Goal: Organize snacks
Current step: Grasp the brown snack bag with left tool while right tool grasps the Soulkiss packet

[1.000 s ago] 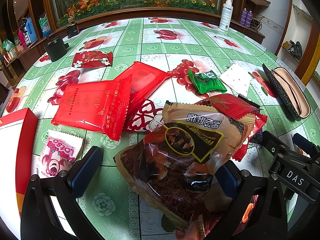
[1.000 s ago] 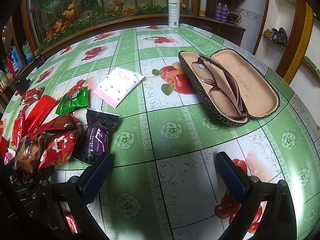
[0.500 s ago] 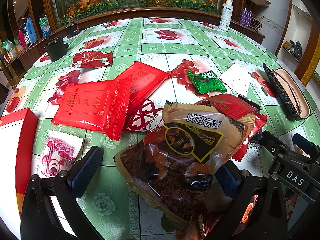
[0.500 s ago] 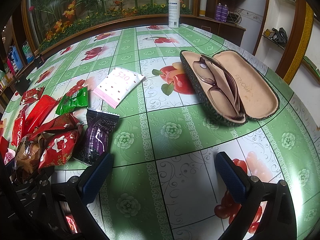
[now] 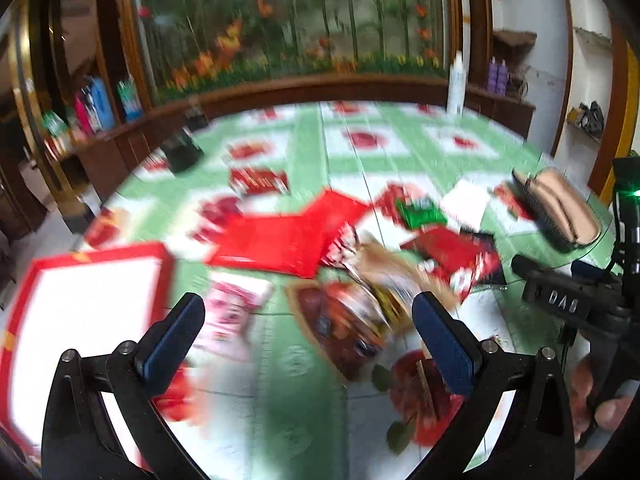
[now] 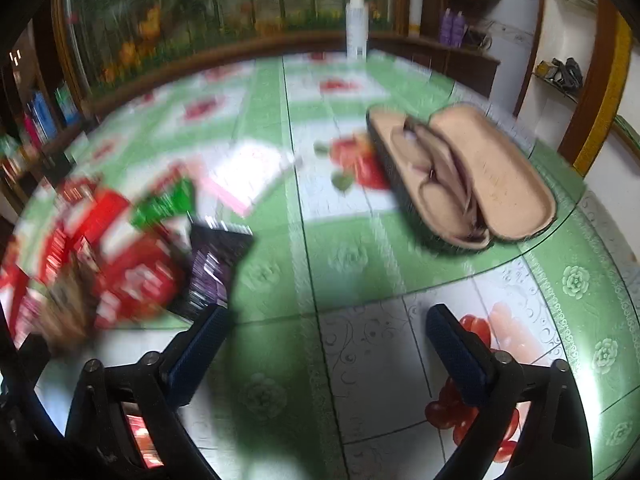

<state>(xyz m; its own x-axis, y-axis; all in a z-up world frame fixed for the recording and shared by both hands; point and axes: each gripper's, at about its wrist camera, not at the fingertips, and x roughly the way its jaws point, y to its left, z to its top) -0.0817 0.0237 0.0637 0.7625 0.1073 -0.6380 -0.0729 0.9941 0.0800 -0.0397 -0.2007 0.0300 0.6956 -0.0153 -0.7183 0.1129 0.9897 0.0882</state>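
Motion blurs both views. My left gripper [image 5: 308, 338] is open and hovers above the table with nothing between its fingers. Just ahead of it lies a brown snack bag [image 5: 344, 320], with a pink packet [image 5: 232, 312] to its left. Large red packets [image 5: 280, 240] and a green packet [image 5: 420, 212] lie farther back. A red box with a white inside [image 5: 88, 312] sits at the left. My right gripper [image 6: 330, 356] is open over bare tablecloth. A purple packet [image 6: 212, 264], red packets [image 6: 136, 280] and a green packet [image 6: 168, 204] lie to its left.
An open glasses case [image 6: 460, 176] holding spectacles lies at the right. A white and pink packet [image 6: 248, 172] rests mid-table. A white bottle [image 6: 357, 28] stands at the far edge, and a black cup [image 5: 182, 152] at the far left. A hand [image 5: 600, 412] holds the other gripper.
Both grippers have risen and pulled back from the table, and both views now blur. The brown bag no longer sits between the left fingers. Both stay open.
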